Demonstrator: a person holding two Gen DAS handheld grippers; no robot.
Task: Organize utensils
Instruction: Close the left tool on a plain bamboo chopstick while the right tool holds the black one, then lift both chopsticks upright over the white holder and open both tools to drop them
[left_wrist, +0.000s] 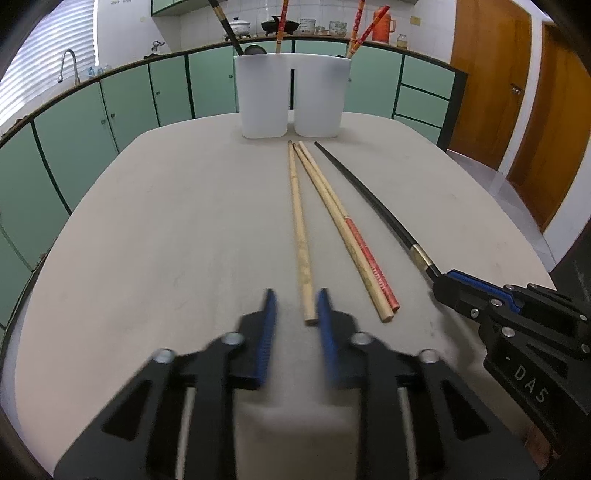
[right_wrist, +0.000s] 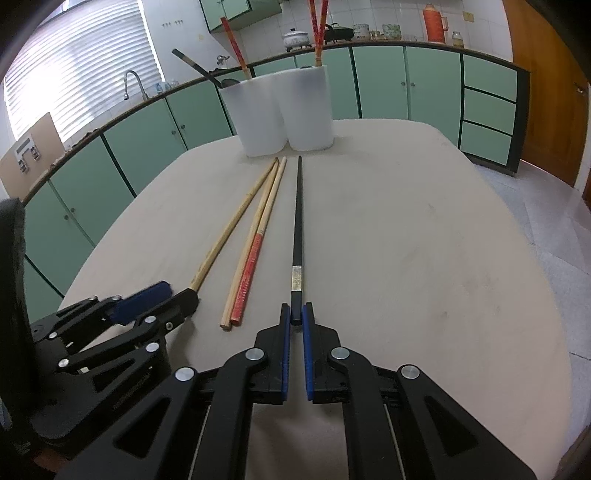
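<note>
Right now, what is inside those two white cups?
Chopsticks stick out of the white cups: a black one and red-topped ones. Their lower ends are hidden by the walls.

Four chopsticks (left_wrist: 301, 236) on table (left_wrist: 166, 221); two holders (left_wrist: 264, 96); roughly four chopsticks inside.

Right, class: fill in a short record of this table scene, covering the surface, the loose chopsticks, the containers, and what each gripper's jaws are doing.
surface: beige table
loose chopsticks: four lying lengthwise: bamboo chopstick, touching pair (one plain, one red-ended), black chopstick
containers: two white containers at the far end, with chopsticks standing in them
left gripper: jaws apart, near end of the bamboo chopstick between them
right gripper: jaws shut on the near end of the black chopstick
</note>
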